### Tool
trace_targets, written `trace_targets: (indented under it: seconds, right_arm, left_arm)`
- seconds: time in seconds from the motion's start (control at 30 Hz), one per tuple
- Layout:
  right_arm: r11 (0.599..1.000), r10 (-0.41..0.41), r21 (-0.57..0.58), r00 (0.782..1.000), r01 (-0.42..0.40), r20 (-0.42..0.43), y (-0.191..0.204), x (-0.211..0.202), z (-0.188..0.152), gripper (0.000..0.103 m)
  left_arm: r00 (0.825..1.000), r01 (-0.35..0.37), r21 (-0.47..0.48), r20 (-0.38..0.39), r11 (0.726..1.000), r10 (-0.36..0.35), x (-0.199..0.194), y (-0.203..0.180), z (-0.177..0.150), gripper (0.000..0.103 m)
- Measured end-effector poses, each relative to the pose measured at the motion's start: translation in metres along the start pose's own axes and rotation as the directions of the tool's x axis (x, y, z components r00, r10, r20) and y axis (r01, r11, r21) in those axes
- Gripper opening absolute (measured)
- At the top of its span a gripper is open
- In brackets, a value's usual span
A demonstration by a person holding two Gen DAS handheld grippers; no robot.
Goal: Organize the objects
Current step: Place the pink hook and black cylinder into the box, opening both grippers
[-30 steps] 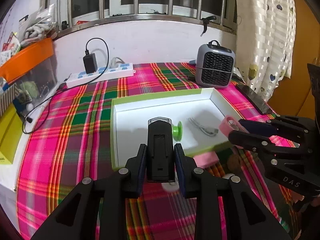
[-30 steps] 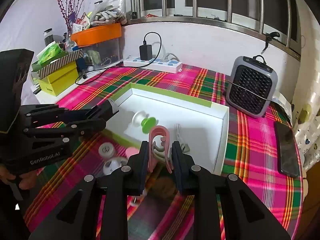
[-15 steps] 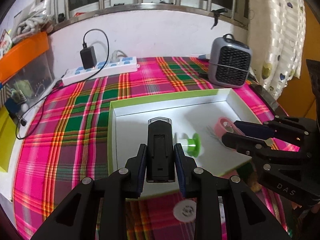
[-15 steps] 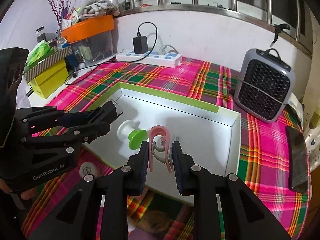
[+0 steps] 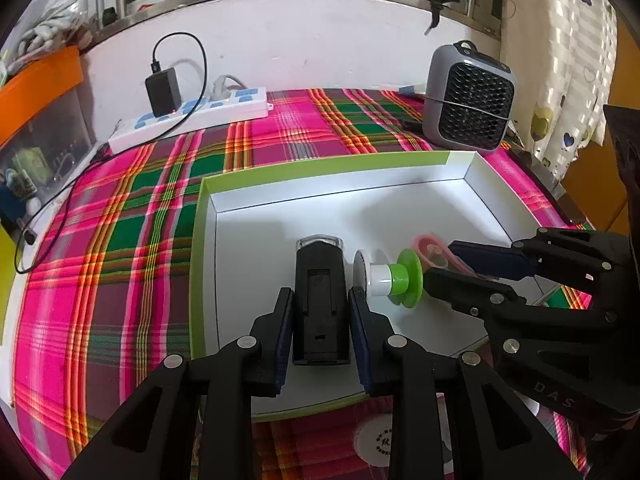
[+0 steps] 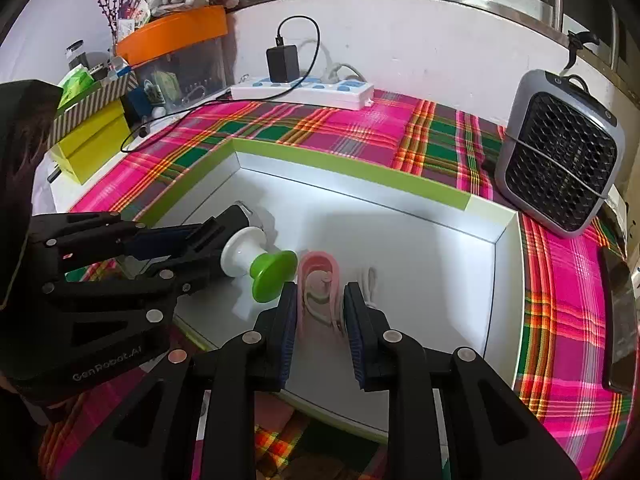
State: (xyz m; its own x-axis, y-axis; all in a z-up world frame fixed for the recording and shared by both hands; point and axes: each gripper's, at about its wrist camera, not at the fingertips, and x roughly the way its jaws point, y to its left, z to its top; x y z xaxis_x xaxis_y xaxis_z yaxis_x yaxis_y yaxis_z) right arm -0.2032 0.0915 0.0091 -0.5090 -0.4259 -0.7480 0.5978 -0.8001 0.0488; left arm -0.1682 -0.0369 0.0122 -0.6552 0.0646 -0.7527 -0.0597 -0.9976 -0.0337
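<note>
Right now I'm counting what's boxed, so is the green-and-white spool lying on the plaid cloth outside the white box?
No: the green-and-white spool lies inside the white box, beside the black device held by the left gripper.

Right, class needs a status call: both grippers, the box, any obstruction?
Left gripper shut on black rectangular device. Right gripper shut on pink plastic clip. Both over white green-rimmed box. Green-and-white spool between them.

"GenRobot.AI" on left gripper [image 6: 218,236]; "DAS", seemingly, on right gripper [image 5: 452,264]
</note>
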Motion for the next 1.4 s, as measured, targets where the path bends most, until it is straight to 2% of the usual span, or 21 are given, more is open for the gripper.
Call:
trace_targets:
  seconds: [0.1, 0.27, 0.33, 0.9, 1.4]
  right_arm:
    - [1.000, -0.010, 0.006, 1.000, 0.010, 0.000, 0.000, 0.001, 0.000, 0.026]
    - [0.999, -0.032, 0.005, 0.999, 0.032, 0.019, 0.000, -0.005, -0.002, 0.037]
    - [0.999, -0.036, 0.003, 0.999, 0.036, 0.032, 0.001, -0.009, -0.003, 0.038]
    - [1.000, -0.005, 0.002, 0.996, 0.005, 0.093, 0.010, -0.037, -0.010, 0.038]
    - [0.997, 0.069, -0.044, 0.992, -0.065, 0.104, 0.026, -0.048, -0.019, 0.038]
  left_arm:
    - [1.000, 0.015, -0.006, 0.002, 1.000, -0.015, -0.001, 0.000, 0.001, 0.025]
    - [1.000, 0.025, -0.006, 0.013, 1.000, -0.025, -0.005, 0.000, 0.001, 0.026]
    - [0.999, 0.028, -0.004, 0.023, 1.000, -0.028, -0.009, -0.001, 0.000, 0.026]
    - [0.997, 0.053, -0.024, 0.064, 0.998, -0.051, -0.031, -0.001, -0.007, 0.026]
    - [0.996, 0.044, -0.026, 0.078, 0.999, -0.042, -0.047, 0.003, -0.015, 0.026]
